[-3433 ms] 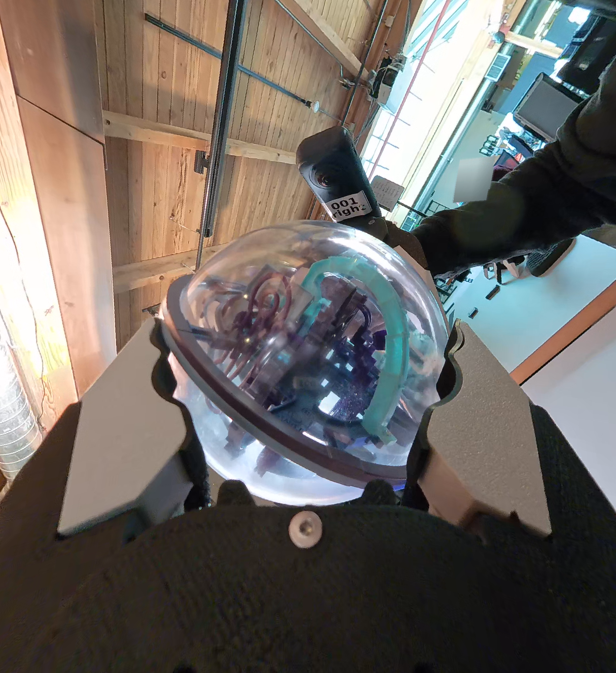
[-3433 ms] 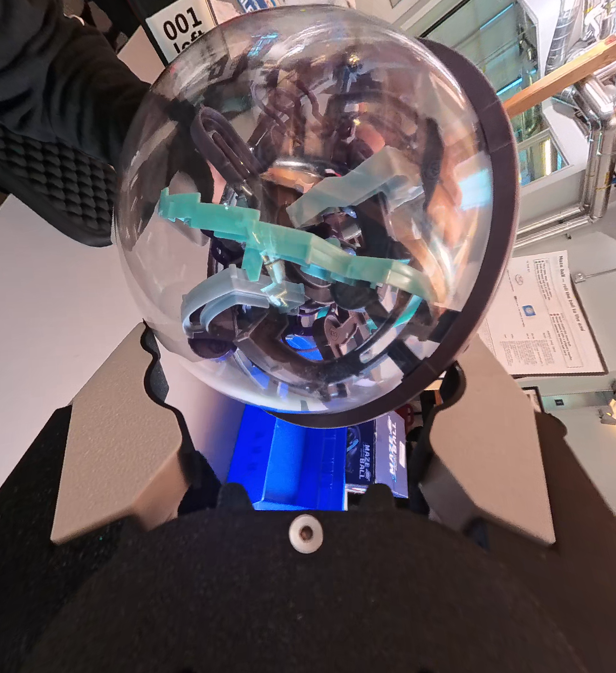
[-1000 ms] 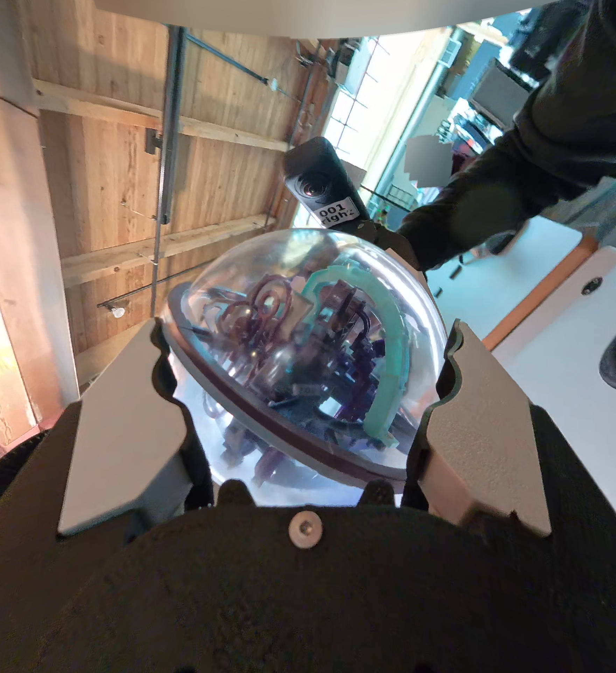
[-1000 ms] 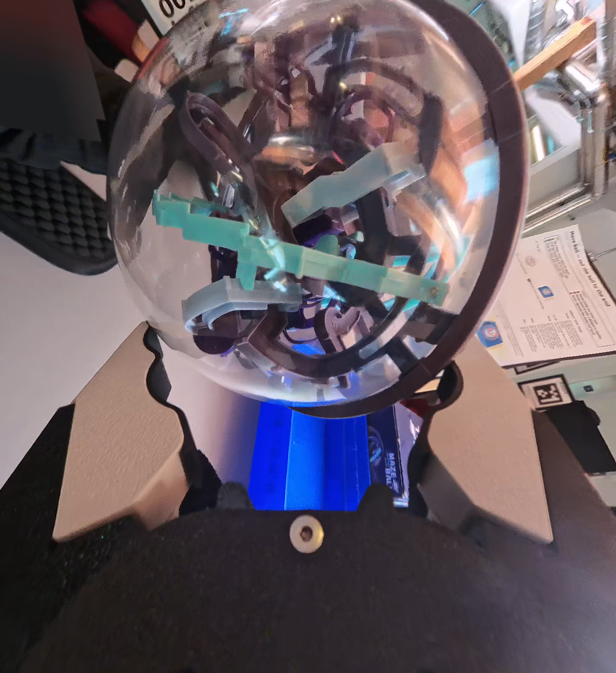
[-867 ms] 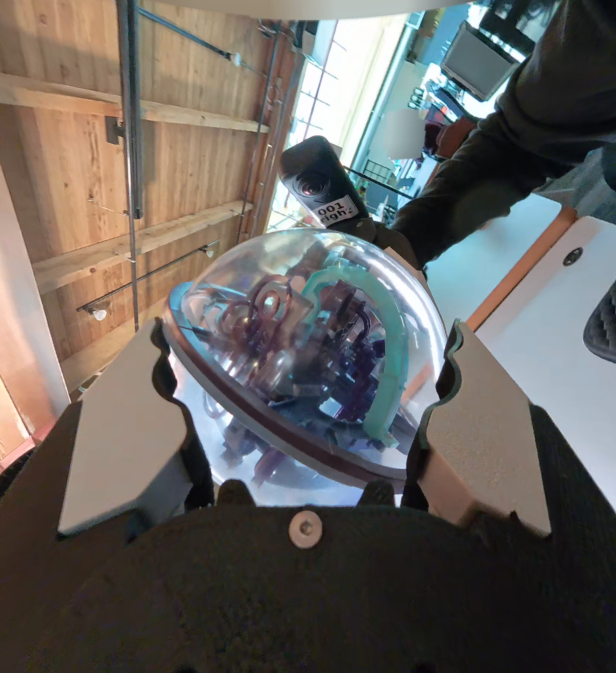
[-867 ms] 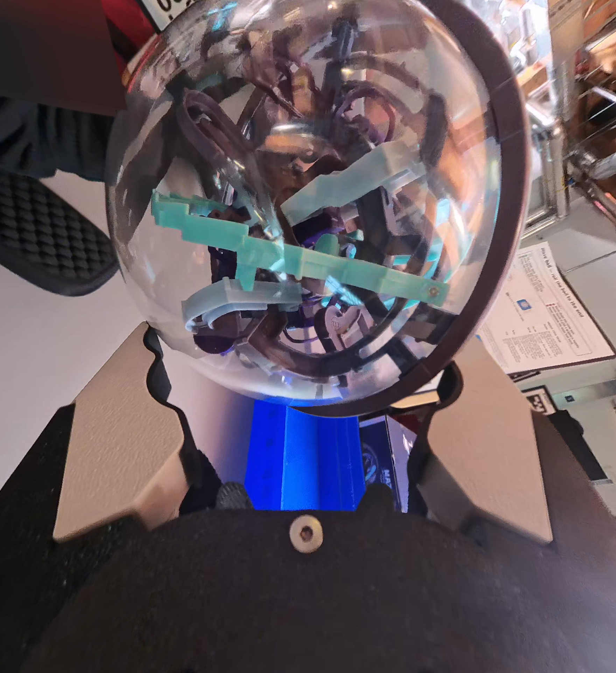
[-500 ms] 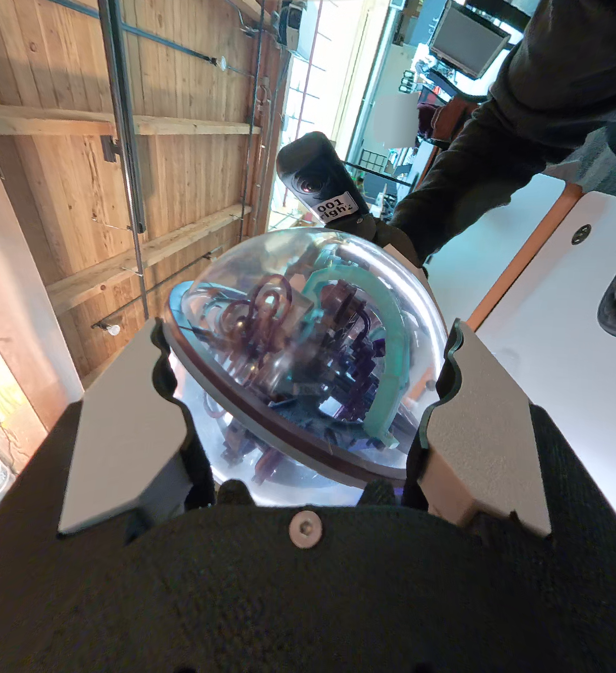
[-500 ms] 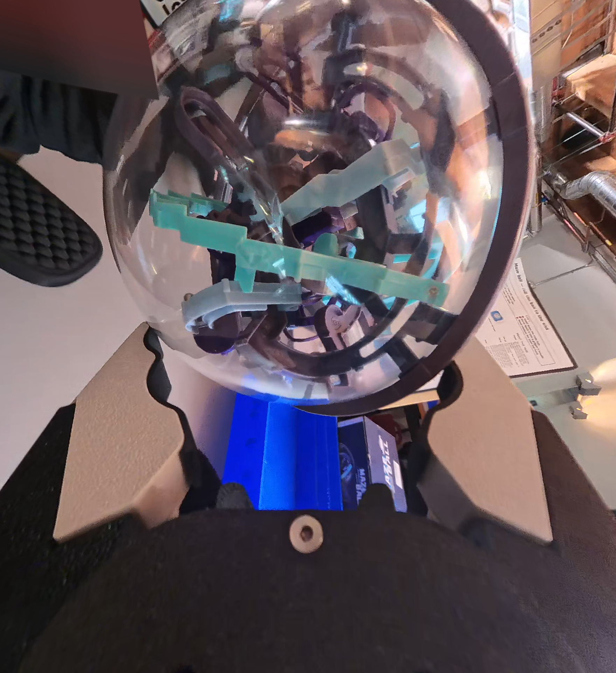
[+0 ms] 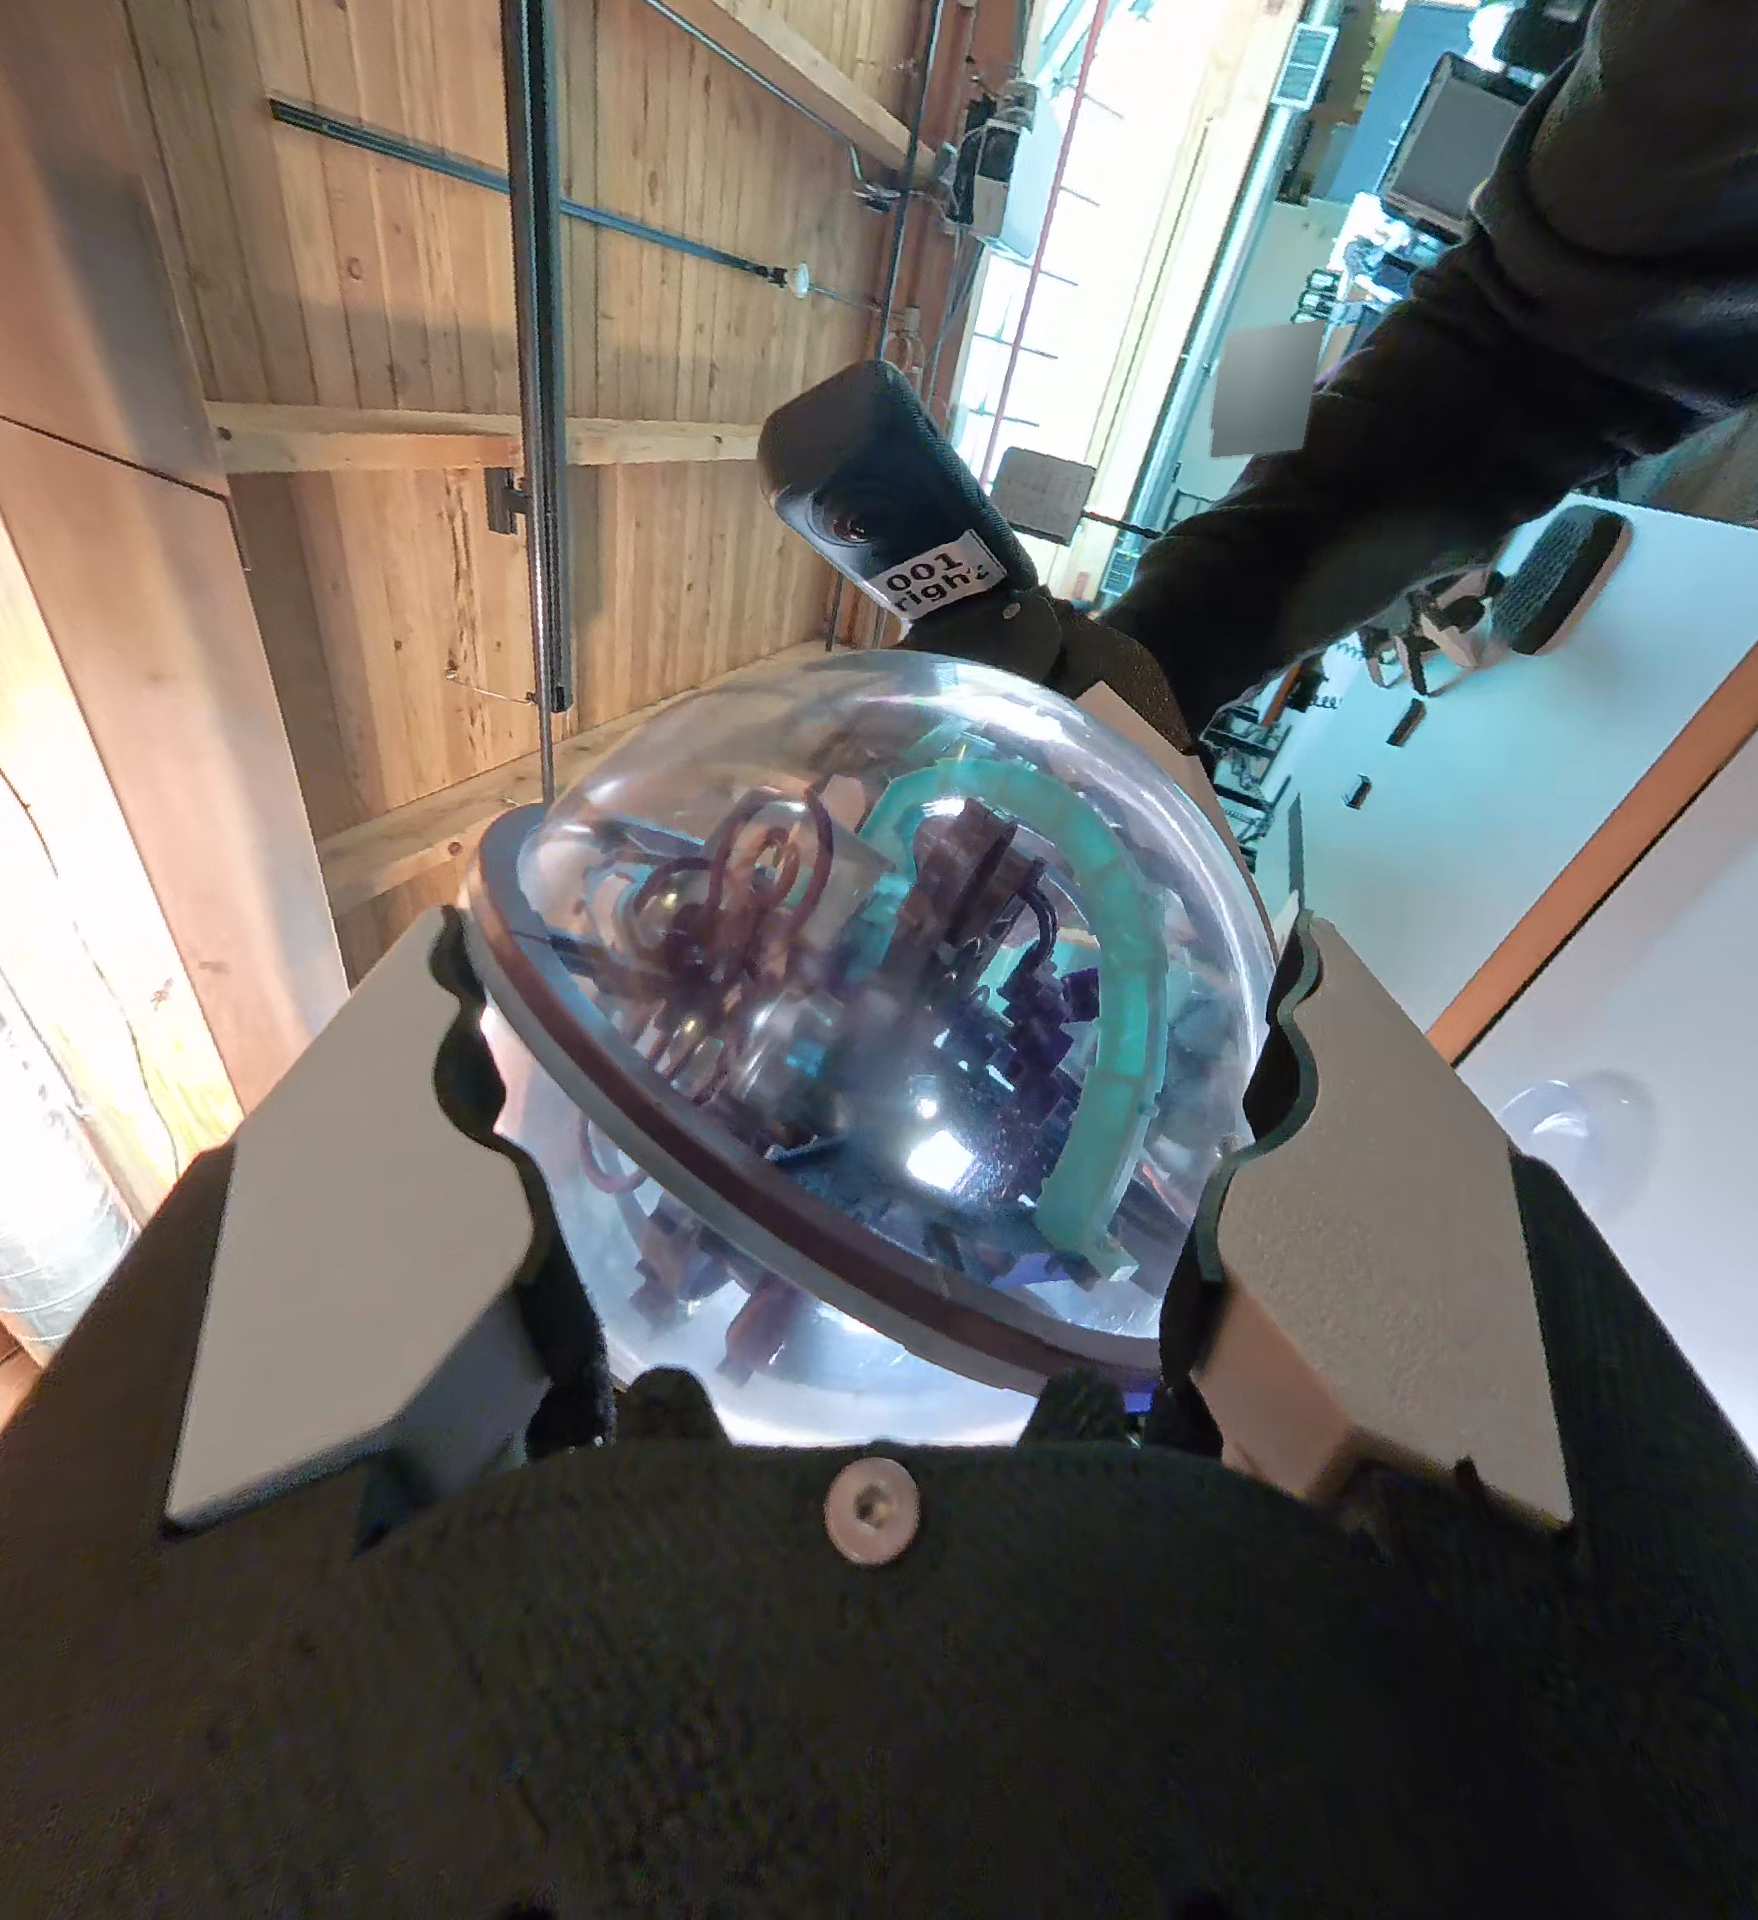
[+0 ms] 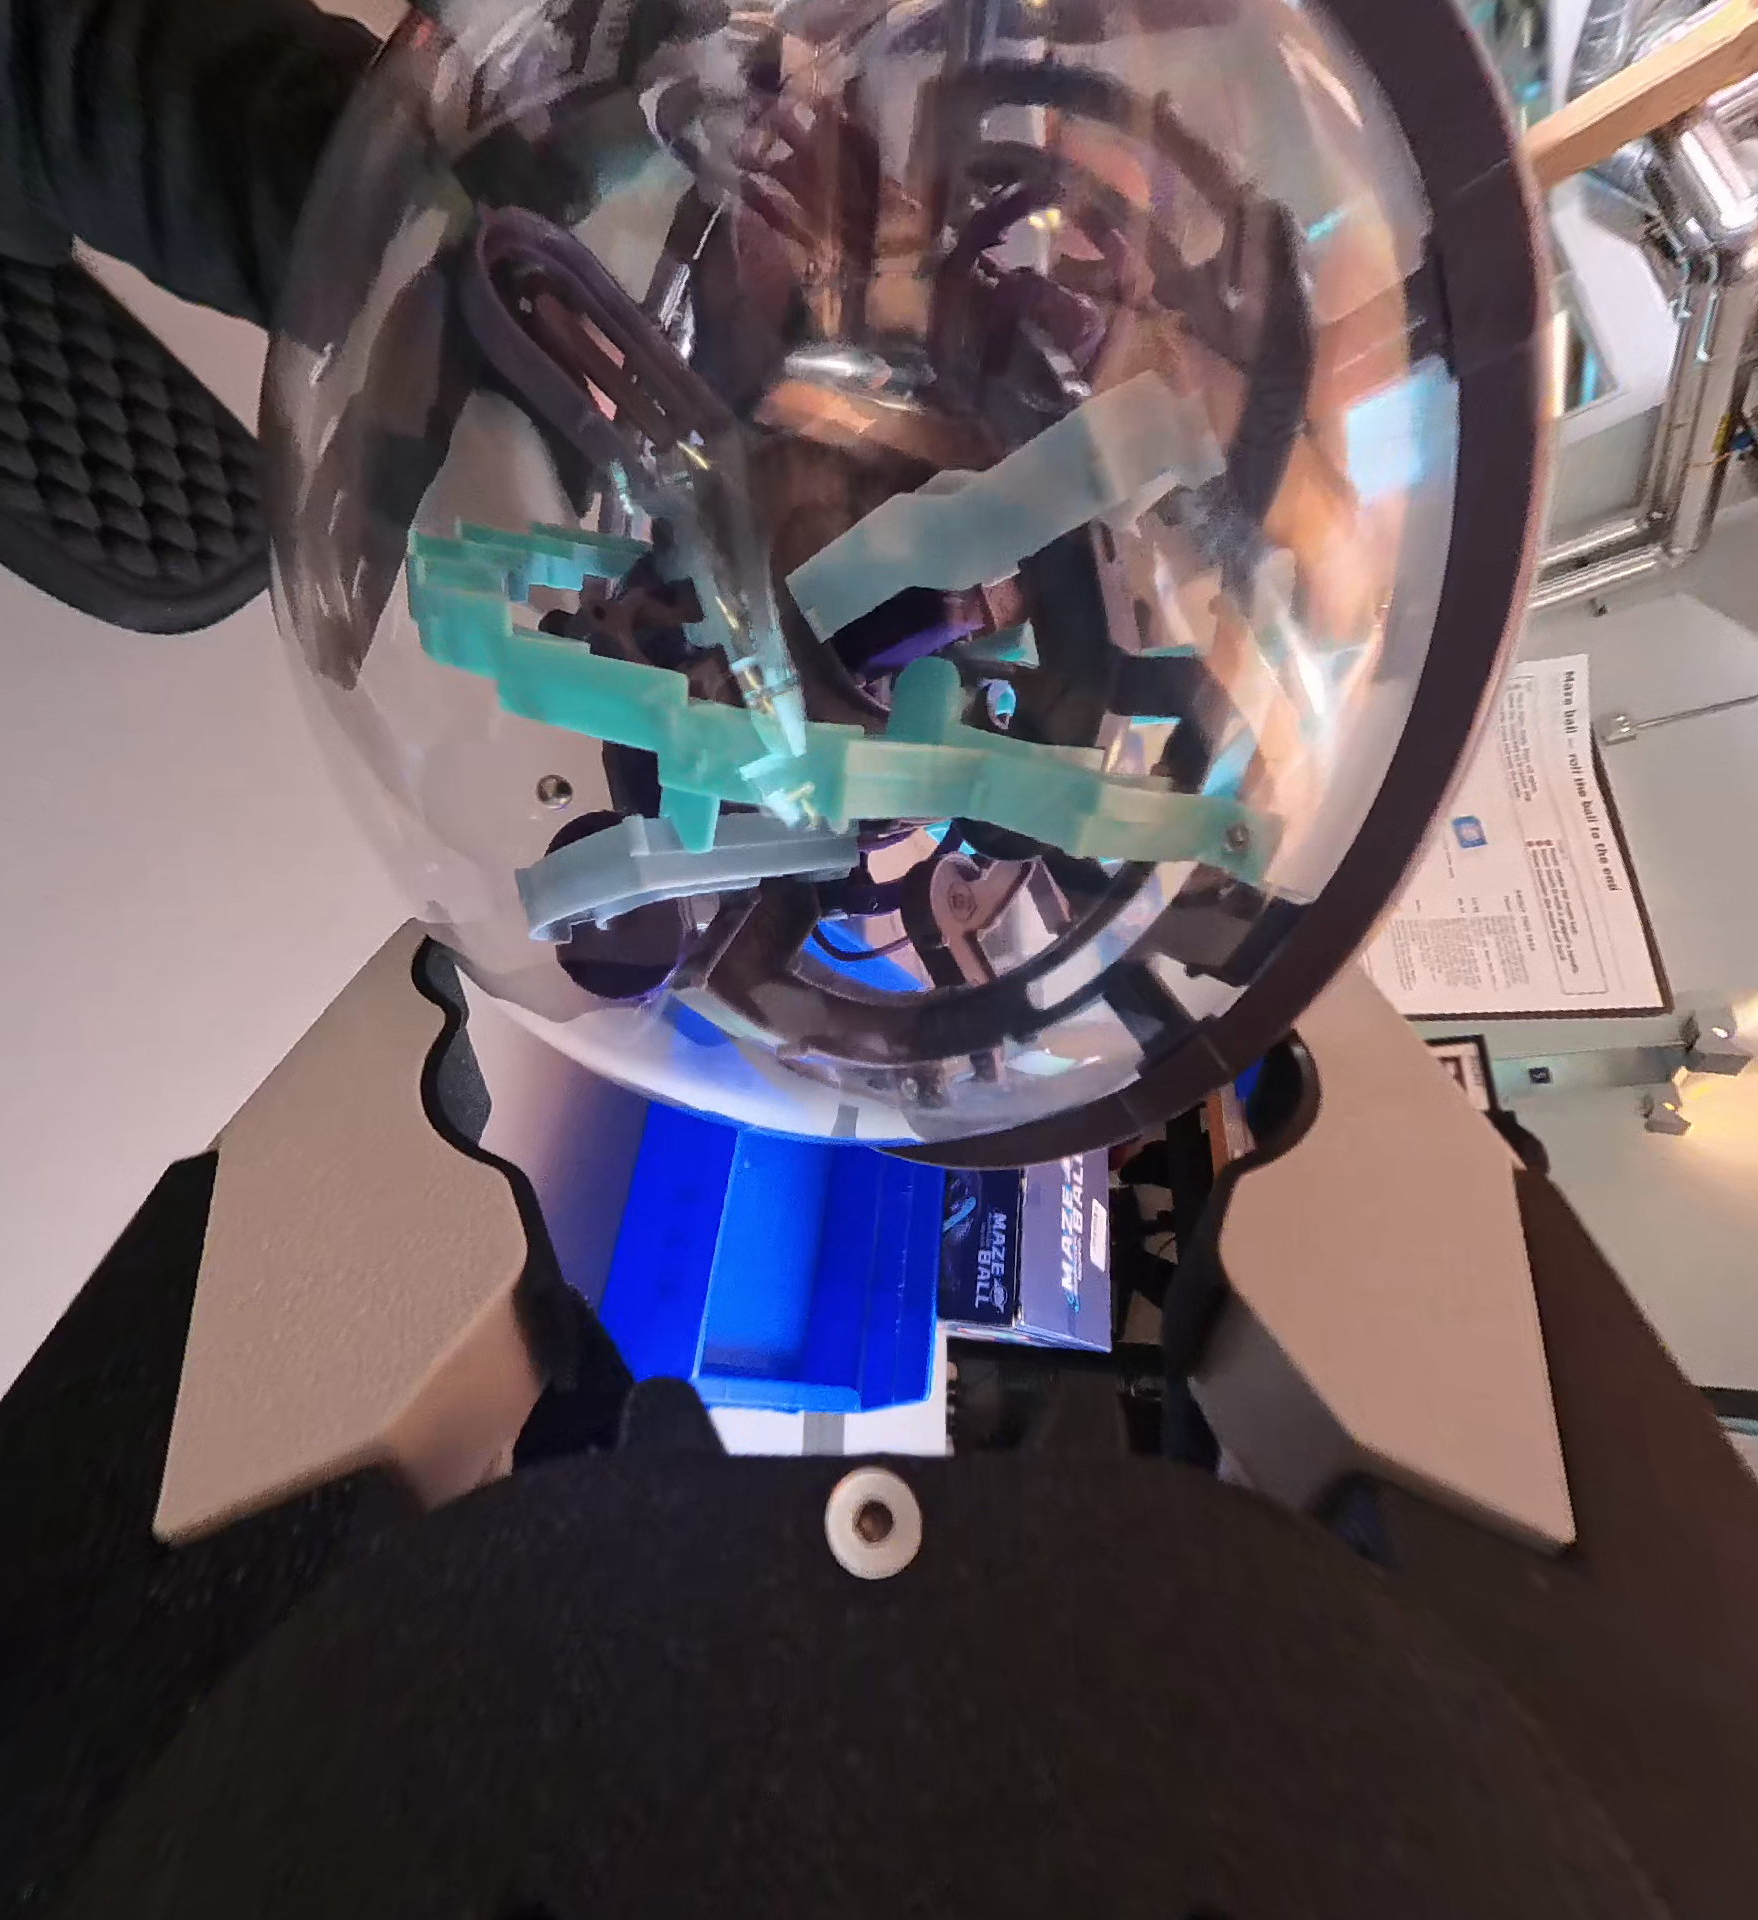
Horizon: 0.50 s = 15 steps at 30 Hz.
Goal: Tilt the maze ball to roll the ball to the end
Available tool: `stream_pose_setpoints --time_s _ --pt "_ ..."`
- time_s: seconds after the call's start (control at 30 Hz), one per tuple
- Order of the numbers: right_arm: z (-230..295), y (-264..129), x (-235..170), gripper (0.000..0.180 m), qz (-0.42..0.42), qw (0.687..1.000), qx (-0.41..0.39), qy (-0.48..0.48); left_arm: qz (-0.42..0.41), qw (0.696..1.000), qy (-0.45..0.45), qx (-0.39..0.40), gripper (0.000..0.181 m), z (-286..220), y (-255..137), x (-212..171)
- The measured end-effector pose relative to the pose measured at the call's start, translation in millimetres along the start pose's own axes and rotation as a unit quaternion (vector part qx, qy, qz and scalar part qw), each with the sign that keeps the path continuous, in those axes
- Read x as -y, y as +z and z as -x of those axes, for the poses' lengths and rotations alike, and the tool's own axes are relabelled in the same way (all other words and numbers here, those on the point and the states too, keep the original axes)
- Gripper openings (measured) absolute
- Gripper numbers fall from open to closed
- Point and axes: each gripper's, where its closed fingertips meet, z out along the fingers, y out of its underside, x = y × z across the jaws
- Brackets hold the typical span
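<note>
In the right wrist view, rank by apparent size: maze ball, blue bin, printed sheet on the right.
1. maze ball, nearest the camera, so inflated.
2. blue bin, partly hidden.
3. printed sheet, about bin-sized; unsure.

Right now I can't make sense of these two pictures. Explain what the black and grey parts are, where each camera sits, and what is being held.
There is no robot here: a person holds a hand tool with two grey fingers in each hand. Each picture comes from a camera on one tool, looking along its fingers.

The left gripper and the right gripper both press on the same clear maze ball, from opposite sides, lifted in the air. Inside it are teal tracks and dark purple ones. In the left view you see the other tool's camera and the person's dark sleeve.

Below, a white table holds a blue bin and a small box.
</note>
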Motion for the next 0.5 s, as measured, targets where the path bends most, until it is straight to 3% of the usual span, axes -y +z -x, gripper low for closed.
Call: stream_pose_setpoints --time_s 0.5 --pt "7.4 2.9 -2.1 0.148 0.015 0.999 0.026 0.013 -0.016 0.999 -0.031 0.027 0.146 -4.2 -5.8 -4.0"
